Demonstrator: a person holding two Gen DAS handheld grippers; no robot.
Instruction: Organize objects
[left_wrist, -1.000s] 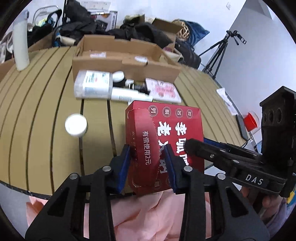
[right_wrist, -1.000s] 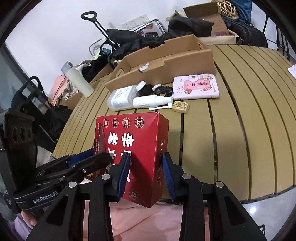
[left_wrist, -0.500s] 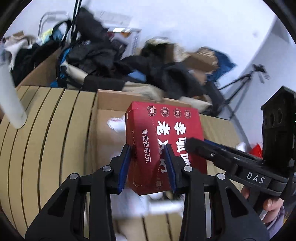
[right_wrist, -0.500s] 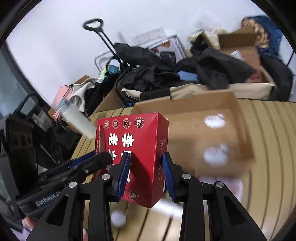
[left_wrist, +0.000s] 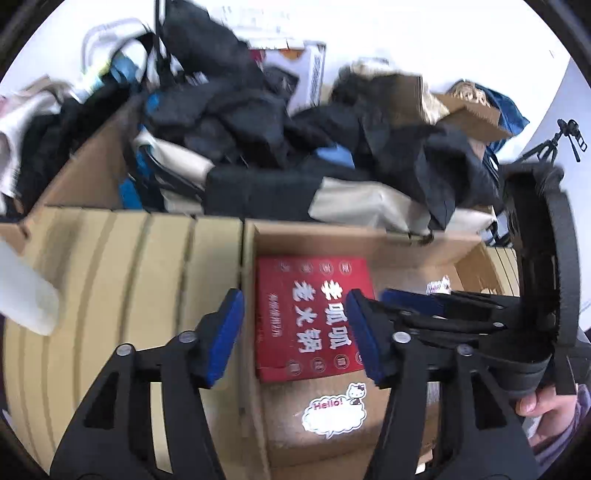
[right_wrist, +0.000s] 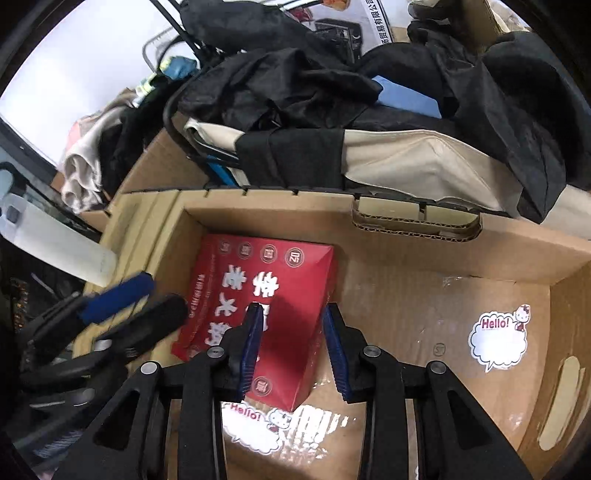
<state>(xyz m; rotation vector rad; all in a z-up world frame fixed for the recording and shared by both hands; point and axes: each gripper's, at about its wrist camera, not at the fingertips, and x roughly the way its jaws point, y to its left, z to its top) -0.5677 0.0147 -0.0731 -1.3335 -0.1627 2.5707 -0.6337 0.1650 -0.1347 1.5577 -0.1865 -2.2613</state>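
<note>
I see the red box (right_wrist: 258, 314) lying in the far left corner of the cardboard box (right_wrist: 424, 254), so I judge the placing step is at release. My left claw (left_wrist: 295, 332) is spread wide, its pads clear of the red box on both sides. My right claw (right_wrist: 291, 347) straddles the near end; I cannot tell whether its pads touch. Next I would draw both claws up and back without dragging the box. Both point down into the cardboard box, side by side. A white bottle (right_wrist: 59, 240) stands just left of it.
</note>
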